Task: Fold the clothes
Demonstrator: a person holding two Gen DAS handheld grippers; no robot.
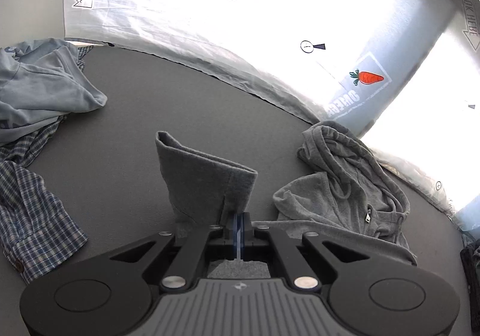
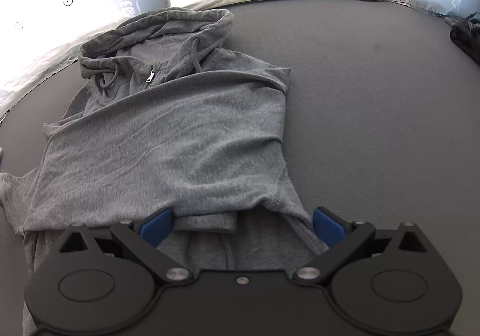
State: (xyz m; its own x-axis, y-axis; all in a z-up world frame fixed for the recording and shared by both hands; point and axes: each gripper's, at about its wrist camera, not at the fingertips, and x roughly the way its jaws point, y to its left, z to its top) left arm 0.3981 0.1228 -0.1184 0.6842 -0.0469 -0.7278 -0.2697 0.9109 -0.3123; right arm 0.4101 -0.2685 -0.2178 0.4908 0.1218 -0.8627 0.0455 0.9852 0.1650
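Two hand-held grippers are working for us on the dark gray table (image 2: 375, 95). We are pinching a gray sleeve cuff (image 1: 207, 177) with the left hand-held gripper (image 1: 239, 226), its blue pads pressed together on the cloth, and the cuff is standing up above the table. We are holding the right hand-held gripper (image 2: 243, 226) spread wide over the bottom edge of the gray hoodie (image 2: 168, 137), with cloth lying between its blue pads. That hoodie is lying on the table, hood at the far end. A light blue shirt (image 1: 42, 86) and a checked shirt (image 1: 33, 204) are lying in a pile at the left.
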